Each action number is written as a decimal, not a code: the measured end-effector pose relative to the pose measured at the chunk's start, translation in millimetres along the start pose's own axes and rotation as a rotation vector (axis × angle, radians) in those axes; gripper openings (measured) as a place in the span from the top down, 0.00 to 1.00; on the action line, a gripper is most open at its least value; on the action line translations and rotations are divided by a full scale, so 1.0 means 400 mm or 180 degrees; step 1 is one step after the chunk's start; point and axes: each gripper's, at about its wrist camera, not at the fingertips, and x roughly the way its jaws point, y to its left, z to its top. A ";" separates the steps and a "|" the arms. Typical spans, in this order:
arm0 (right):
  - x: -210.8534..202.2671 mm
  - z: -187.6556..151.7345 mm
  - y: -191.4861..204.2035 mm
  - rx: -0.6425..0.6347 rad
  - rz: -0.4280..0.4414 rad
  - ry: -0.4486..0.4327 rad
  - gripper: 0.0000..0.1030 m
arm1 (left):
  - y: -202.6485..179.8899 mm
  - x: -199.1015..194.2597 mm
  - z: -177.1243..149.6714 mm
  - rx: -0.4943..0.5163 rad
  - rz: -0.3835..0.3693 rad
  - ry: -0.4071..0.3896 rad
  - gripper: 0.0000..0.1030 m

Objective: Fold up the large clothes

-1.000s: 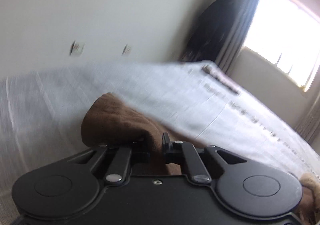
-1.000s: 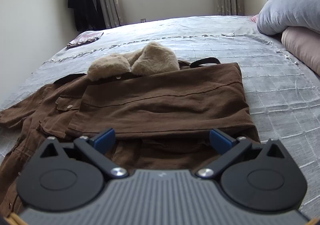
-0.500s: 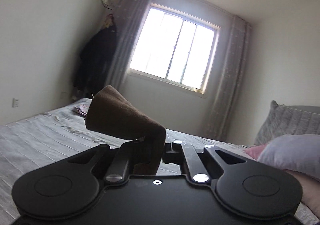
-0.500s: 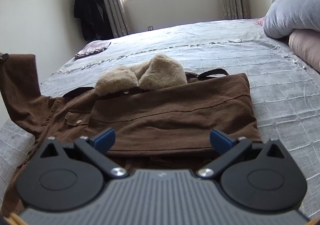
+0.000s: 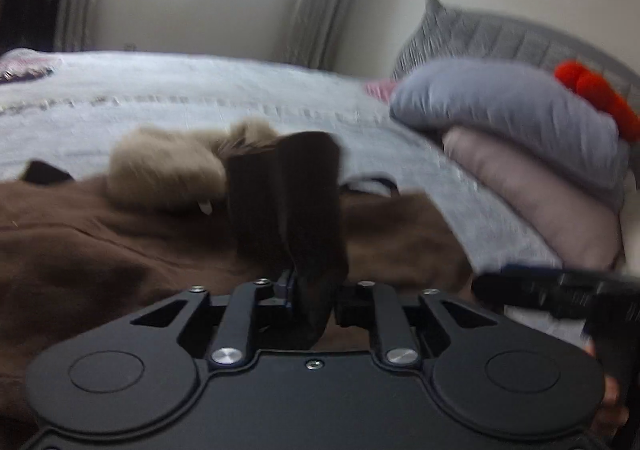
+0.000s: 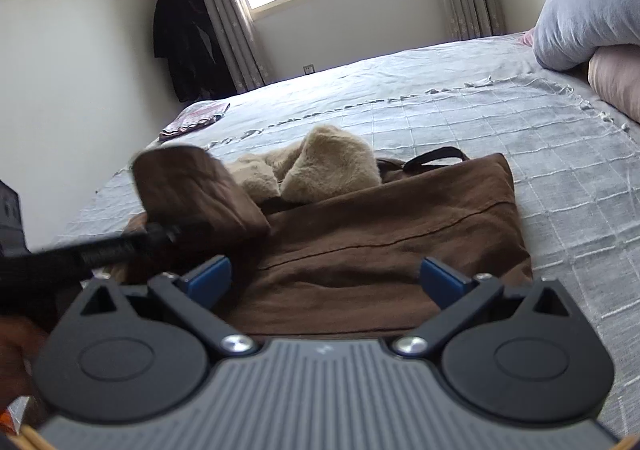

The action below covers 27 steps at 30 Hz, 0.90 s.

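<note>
A brown jacket (image 6: 380, 242) with a tan fleece collar (image 6: 332, 166) lies partly folded on the grey bedspread (image 6: 520, 122). My left gripper (image 5: 312, 290) is shut on the jacket's brown sleeve (image 5: 296, 210), which stands up between the jaws, held above the jacket body (image 5: 100, 250). The lifted sleeve (image 6: 192, 186) and the left gripper (image 6: 160, 236) also show in the right wrist view. My right gripper (image 6: 324, 278) is open and empty, hovering over the jacket's near edge. The right gripper's body (image 5: 560, 290) shows at the right of the left wrist view.
Stacked grey and pink pillows (image 5: 520, 138) lie at the bed's right side, with a red item (image 5: 592, 90) on top. A small folded cloth (image 6: 196, 118) lies at the far left of the bed. A dark coat (image 6: 188, 42) hangs by the window curtain.
My left gripper has carried the sleeve up from the bed's left side and swung it right, over the jacket body. The right gripper has stayed open and has risen a little.
</note>
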 end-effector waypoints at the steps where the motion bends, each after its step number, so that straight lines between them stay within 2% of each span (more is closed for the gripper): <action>1: 0.002 -0.003 -0.004 0.0017 0.0011 0.0012 0.00 | -0.009 0.012 -0.019 0.0095 -0.0032 0.0123 0.70; 3: 0.002 -0.006 -0.010 0.0047 0.0027 0.0024 0.00 | -0.025 0.006 -0.052 0.0304 -0.0080 0.0227 0.68; 5: 0.003 -0.007 -0.016 0.0072 0.0046 0.0036 0.00 | -0.032 -0.027 -0.063 0.0426 -0.0126 0.0169 0.59; 7: 0.003 -0.008 -0.017 0.0095 0.0041 0.0043 0.00 | -0.022 -0.084 -0.081 0.0466 -0.0139 0.0010 0.31; 9: 0.007 -0.008 -0.014 0.0109 0.0056 0.0057 0.00 | 0.003 -0.138 -0.086 0.0416 -0.0140 -0.0144 0.23; 12: 0.016 -0.009 -0.003 0.0146 0.0090 0.0085 0.00 | 0.055 -0.193 -0.073 0.0267 -0.0078 -0.0248 0.23; 14: 0.028 -0.009 0.010 0.0154 0.0125 0.0119 0.00 | 0.093 -0.230 -0.075 0.0241 0.0048 -0.0308 0.22; 16: 0.037 -0.007 0.027 0.0146 0.0161 0.0160 0.00 | 0.131 -0.262 -0.076 0.0258 0.0215 -0.0352 0.14; 17: 0.039 -0.006 0.037 0.0131 0.0181 0.0179 0.00 | 0.149 -0.274 -0.076 0.0266 0.0298 -0.0366 0.14; 20: 0.048 0.000 0.069 0.0037 0.0229 0.0217 0.00 | 0.216 -0.296 -0.080 0.0252 0.0526 -0.0382 0.14; 25: 0.096 0.008 0.116 -0.0151 0.0296 0.0311 0.00 | 0.308 -0.312 -0.084 0.0168 0.0766 -0.0402 0.14; 27: 0.132 0.006 0.118 -0.0107 0.0317 0.0422 0.00 | 0.339 -0.313 -0.086 0.0130 0.0843 -0.0421 0.14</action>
